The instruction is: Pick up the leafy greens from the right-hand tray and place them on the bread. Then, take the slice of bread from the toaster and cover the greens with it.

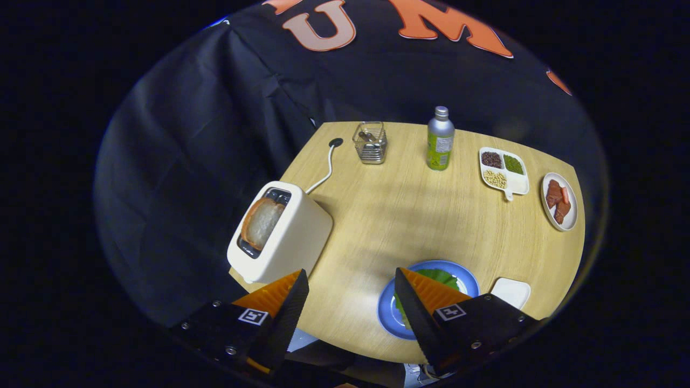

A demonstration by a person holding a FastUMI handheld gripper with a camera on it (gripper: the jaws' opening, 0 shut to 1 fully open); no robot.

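**Fingers wide, greens on the plate**

Gripper hangs over the table, fingers spread, holding nothing. Leafy greens lie on the blue plate behind the right finger. Bread slice stands in the toaster, ahead of the left finger.

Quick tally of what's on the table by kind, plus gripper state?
Dishes: 4 (blue plate, divided tray, oval plate, small white tray)
Toaster: 1
Bread slice: 1
Bottle: 1
Wire basket: 1
Total: 8
Gripper: open, holding nothing.
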